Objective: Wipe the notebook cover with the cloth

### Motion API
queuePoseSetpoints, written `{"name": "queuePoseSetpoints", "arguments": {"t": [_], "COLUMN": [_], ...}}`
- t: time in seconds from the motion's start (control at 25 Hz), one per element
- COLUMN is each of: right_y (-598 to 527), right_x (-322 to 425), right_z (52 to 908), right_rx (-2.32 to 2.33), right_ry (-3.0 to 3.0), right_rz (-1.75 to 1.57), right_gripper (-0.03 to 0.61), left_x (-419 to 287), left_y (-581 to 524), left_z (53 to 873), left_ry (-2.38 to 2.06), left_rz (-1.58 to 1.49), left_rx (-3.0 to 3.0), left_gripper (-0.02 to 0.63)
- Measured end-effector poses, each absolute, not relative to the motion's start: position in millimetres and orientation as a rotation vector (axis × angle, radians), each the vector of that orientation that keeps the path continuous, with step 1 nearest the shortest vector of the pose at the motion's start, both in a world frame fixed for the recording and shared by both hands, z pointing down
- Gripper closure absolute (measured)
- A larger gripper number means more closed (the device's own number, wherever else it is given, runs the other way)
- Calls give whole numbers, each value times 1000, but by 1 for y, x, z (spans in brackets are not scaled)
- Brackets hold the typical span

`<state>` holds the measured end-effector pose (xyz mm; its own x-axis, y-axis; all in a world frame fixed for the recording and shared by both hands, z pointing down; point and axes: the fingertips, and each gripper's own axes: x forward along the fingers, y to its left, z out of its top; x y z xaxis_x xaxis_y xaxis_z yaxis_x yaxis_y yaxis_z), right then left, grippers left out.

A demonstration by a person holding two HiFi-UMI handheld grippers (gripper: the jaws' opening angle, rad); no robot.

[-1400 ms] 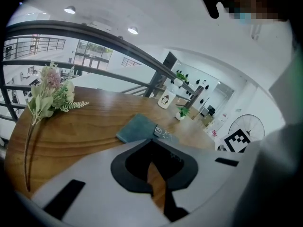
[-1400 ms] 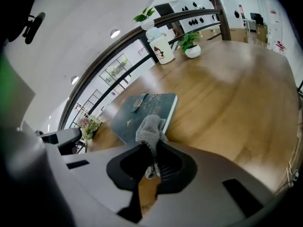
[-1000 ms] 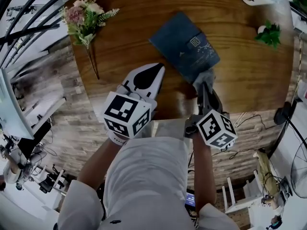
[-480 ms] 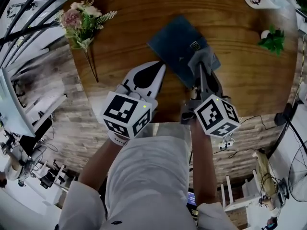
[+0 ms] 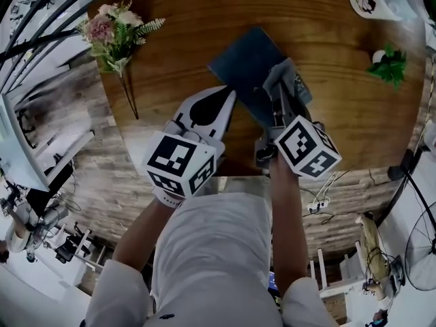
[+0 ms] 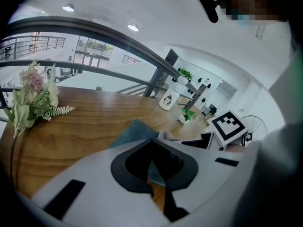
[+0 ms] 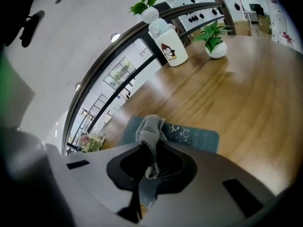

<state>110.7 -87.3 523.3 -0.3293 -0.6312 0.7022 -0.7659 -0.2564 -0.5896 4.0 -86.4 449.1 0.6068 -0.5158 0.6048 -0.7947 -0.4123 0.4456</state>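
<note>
- Well, the right hand-held gripper (image 5: 278,95) is pinching a grey cloth (image 5: 281,73). Its jaws are pressed together on one bunched end, so the loose part is free to rub.
- The cloth sticks out just past the tips of that hand-held gripper and rests on the blue notebook (image 5: 246,63), touching the cover. I think the wiping is going on right now.
- The notebook lies flat on the wooden bench (image 5: 177,19), under and in front of the right hand-held gripper. It is turned at a slant.
- The left hand-held gripper (image 5: 225,95) has its jaws pressed together with nothing between them.
- It sits just to the left of the right one, with its tips near the closest edge of the notebook. I cannot tell if it touches the book. My guess is it waits there to hold the book down if it slides.
- The flowers (image 5: 116,33) lie far off to the left of the left hand-held gripper.
- A white cup (image 5: 371,2) and a little green plant (image 5: 388,56) stand far off to the right of the right one. All three are well apart from the notebook, so the cloth has room to move.
</note>
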Motion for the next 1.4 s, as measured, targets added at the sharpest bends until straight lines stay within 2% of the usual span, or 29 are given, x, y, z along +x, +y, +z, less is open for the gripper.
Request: {"name": "queuePoseSetpoints", "arguments": {"t": [0.64, 0.8, 0.96, 1.12, 1.4], "right_y": [-46, -29, -12, -23, -67], "right_x": [154, 174, 194, 187, 151], "right_z": [526, 527, 524, 495, 470], "right_rx": [1821, 1849, 1860, 1829, 1810], "right_ry": [-1729, -1673, -1612, -1725, -1888], "right_rz": [1626, 1710, 1615, 1535, 1660], "right_gripper": [548, 548, 548, 548, 548], "left_x": [22, 28, 33, 36, 35], "left_y": [-76, -72, -70, -72, -75], "left_z": [448, 447, 447, 445, 440], "left_ry": [-988, -974, -963, -969, -989], "left_rz": [509, 514, 516, 508, 495], "left_rx": [2130, 2139, 2146, 2153, 2154], "left_gripper": [595, 595, 595, 595, 595]}}
